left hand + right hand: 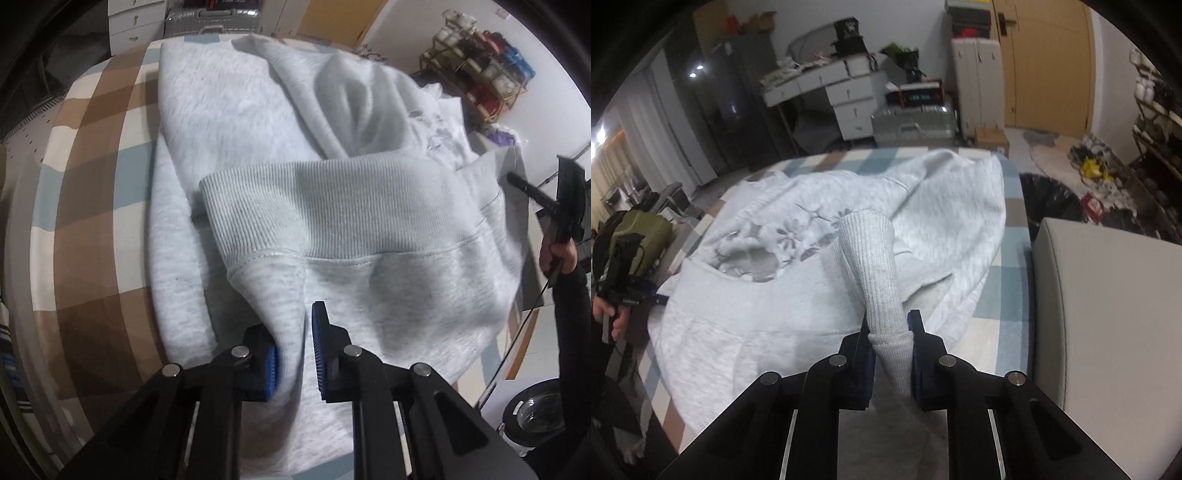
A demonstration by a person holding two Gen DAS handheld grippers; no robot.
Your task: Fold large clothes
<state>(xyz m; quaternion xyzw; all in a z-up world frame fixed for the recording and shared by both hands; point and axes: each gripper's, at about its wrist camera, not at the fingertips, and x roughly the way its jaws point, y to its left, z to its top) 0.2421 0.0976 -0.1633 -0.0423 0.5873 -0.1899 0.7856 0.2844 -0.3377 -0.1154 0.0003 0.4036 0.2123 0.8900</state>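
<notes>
Right gripper [891,354], angled downward, pinches the sweatshirt [820,295] cuff [875,266].

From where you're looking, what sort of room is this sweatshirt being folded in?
Most likely a lived-in bedroom at home. The grey sweatshirt lies on a checked bed cover, a white dressing table with drawers stands beyond, and a silver suitcase sits on the floor beside it.
</notes>
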